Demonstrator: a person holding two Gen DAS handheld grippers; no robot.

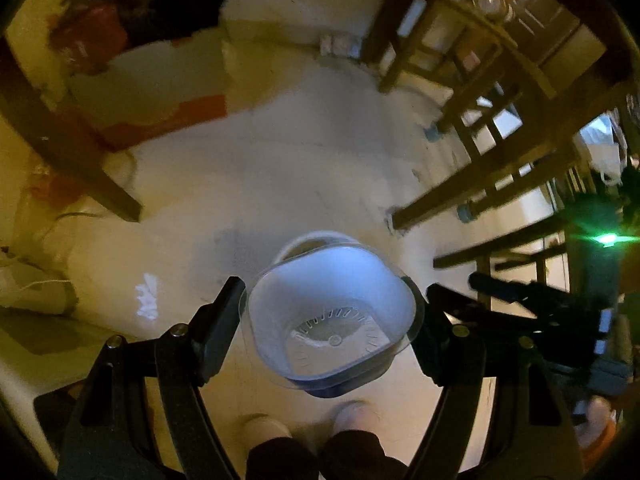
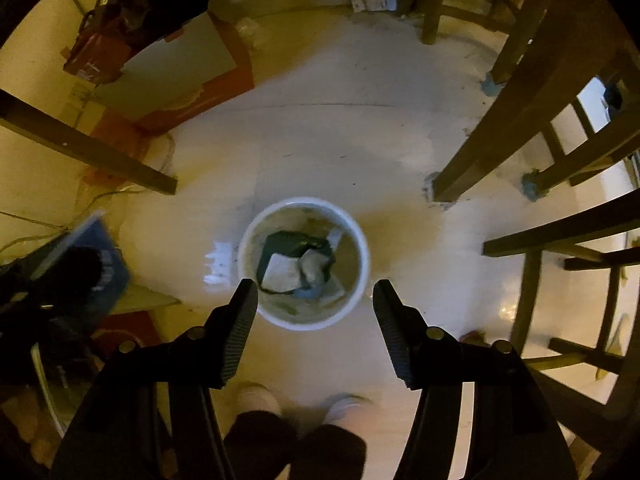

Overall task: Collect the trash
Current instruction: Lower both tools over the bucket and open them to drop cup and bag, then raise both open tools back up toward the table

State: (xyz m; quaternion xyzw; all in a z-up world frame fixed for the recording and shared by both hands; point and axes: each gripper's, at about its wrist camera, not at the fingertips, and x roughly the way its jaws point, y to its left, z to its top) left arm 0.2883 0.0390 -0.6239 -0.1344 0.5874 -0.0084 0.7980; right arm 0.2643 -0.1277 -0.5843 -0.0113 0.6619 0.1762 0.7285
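My left gripper (image 1: 326, 296) is shut on a clear plastic container (image 1: 332, 316), held open side toward the camera above the floor. The rim of the white trash bin (image 1: 310, 238) shows just behind the container. In the right wrist view the white trash bin (image 2: 360, 240) stands on the floor right below, holding a dark green wrapper (image 2: 288, 244) and pale crumpled scraps. My right gripper (image 2: 314, 292) is open and empty, hanging above the bin's near rim. The right gripper also shows at the right edge of the left wrist view (image 1: 520, 292).
Wooden chair and table legs (image 2: 480, 160) stand to the right of the bin, another wooden leg (image 2: 100, 152) to the left. A red and white box (image 2: 180, 72) lies at the back left. A blue object (image 2: 100, 256) and cables lie at the left. The person's feet (image 2: 304, 404) are below.
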